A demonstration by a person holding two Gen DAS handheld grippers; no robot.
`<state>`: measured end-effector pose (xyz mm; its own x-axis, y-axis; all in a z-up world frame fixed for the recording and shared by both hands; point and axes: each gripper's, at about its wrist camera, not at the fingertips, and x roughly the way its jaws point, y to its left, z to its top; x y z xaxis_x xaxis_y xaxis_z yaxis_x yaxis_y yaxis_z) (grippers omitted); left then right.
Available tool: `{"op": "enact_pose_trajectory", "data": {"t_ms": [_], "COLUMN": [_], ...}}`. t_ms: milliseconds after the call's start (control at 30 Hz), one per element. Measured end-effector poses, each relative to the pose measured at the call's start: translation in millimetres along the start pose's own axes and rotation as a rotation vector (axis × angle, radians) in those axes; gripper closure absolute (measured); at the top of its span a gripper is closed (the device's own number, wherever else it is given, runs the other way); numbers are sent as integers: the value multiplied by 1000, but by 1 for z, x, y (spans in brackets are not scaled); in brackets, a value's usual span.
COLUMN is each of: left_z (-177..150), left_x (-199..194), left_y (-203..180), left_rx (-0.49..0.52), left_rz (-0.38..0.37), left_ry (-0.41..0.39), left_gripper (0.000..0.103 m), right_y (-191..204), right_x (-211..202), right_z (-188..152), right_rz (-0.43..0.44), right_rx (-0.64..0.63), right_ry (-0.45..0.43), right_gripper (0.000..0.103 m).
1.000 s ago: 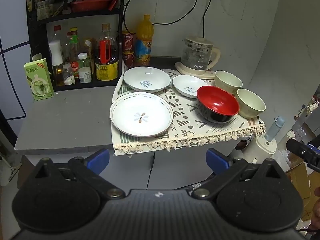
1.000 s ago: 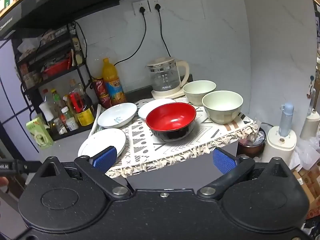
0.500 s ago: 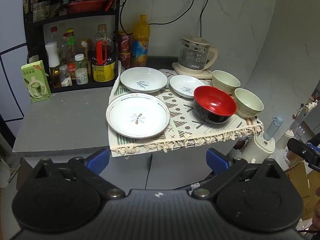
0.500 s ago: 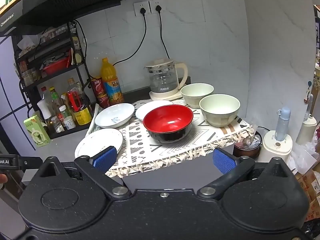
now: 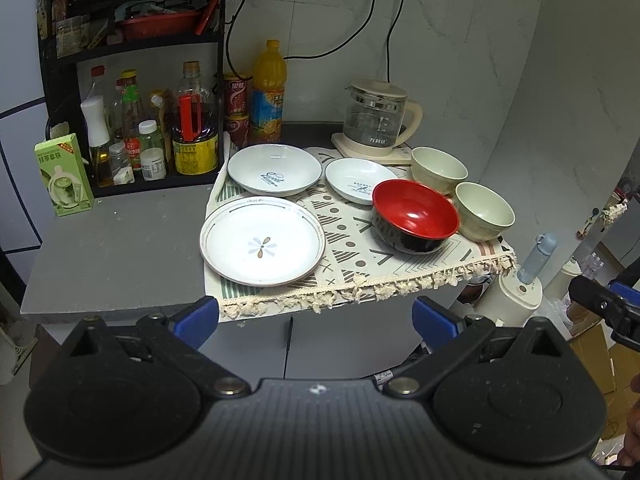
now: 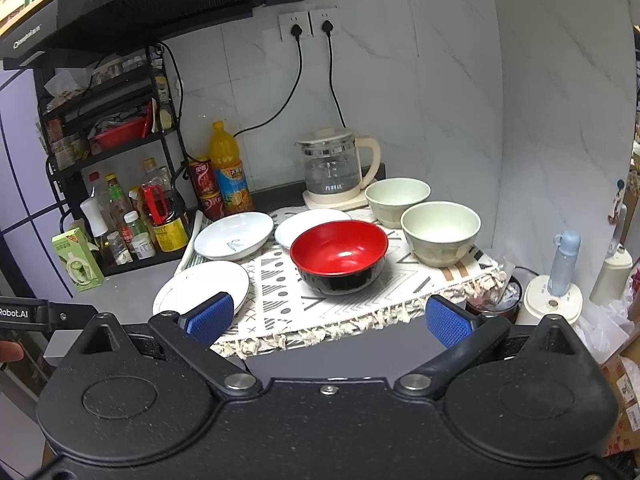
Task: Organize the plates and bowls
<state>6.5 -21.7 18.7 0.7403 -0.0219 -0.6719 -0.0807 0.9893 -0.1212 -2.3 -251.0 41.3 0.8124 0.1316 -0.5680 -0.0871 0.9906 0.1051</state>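
On a patterned cloth (image 5: 352, 240) lie a large flower plate (image 5: 262, 240), a deep white plate (image 5: 274, 169), a small white plate (image 5: 358, 180), a red and black bowl (image 5: 414, 216) and two pale green bowls (image 5: 438, 168) (image 5: 484, 210). In the right wrist view the red bowl (image 6: 339, 254) is central, with the green bowls (image 6: 440, 232) (image 6: 397, 199) behind it and the plates (image 6: 202, 290) (image 6: 234, 235) to the left. My left gripper (image 5: 316, 316) is open and empty, short of the counter's front edge. My right gripper (image 6: 328, 318) is open and empty, also in front of the cloth.
A glass kettle (image 5: 378, 118) stands at the back. A black rack (image 5: 132, 80) with several bottles is at the left, with an orange drink bottle (image 5: 269, 92) and a green carton (image 5: 64, 174). Grey counter (image 5: 116, 248) lies left of the cloth. A blue-capped appliance (image 6: 554, 288) stands lower right.
Both grippers have drifted slightly; the dishes sit a little higher in the left view and shift left in the right view. Nothing was touched and both stay open.
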Motion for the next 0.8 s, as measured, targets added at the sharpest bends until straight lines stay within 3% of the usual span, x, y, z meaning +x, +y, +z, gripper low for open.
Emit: {"op": "enact_pose_trajectory", "data": {"t_ms": [367,800], "left_z": [0,4], "left_x": [1,3], "left_y": [-4,-5], "left_rx": [3,21], "left_rz": [-13,-18], "left_ry": [-24,-32], "left_gripper": [1,1], "right_y": [-6,-4], "right_x": [2,7], "right_z": [-1,-3], "right_rz": [-48,-39], "right_rx": [1,-24], "right_ry": [18,44], "right_gripper": [0,0]}}
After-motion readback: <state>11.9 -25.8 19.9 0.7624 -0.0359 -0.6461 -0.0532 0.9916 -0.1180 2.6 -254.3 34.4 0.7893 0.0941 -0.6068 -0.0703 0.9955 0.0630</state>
